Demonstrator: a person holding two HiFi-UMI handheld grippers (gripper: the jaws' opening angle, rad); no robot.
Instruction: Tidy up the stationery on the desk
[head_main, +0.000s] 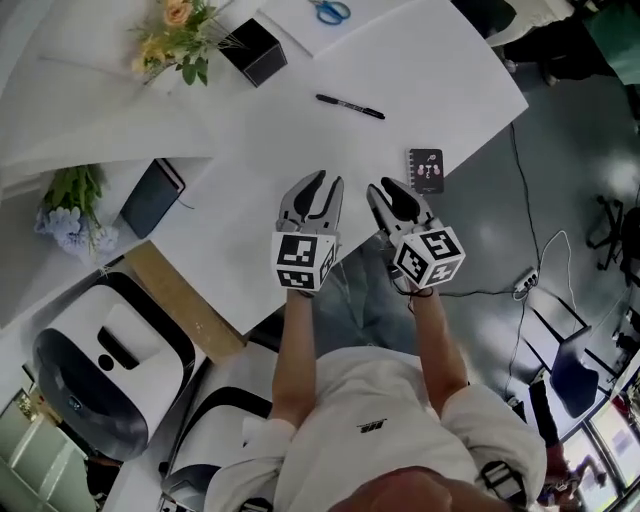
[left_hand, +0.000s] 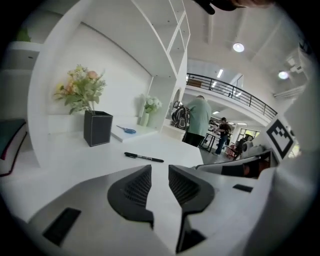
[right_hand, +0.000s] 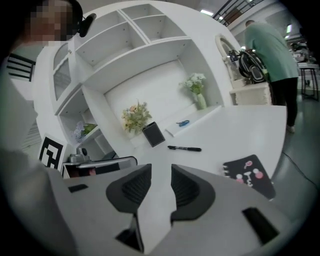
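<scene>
Over desk (head_main: 290, 140), left tongs (head_main: 328, 183) beside right (head_main: 383, 189)

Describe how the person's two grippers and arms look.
The left gripper and right gripper both have light grey bodies with black ribbed pads. Each carries a white cube printed with black square markers. The person wears a white short-sleeved shirt, so the forearms are uncovered.

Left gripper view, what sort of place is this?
Likely an open office or showroom: a white desk with a pen, wall shelves, and people under a railed balcony behind.
</scene>
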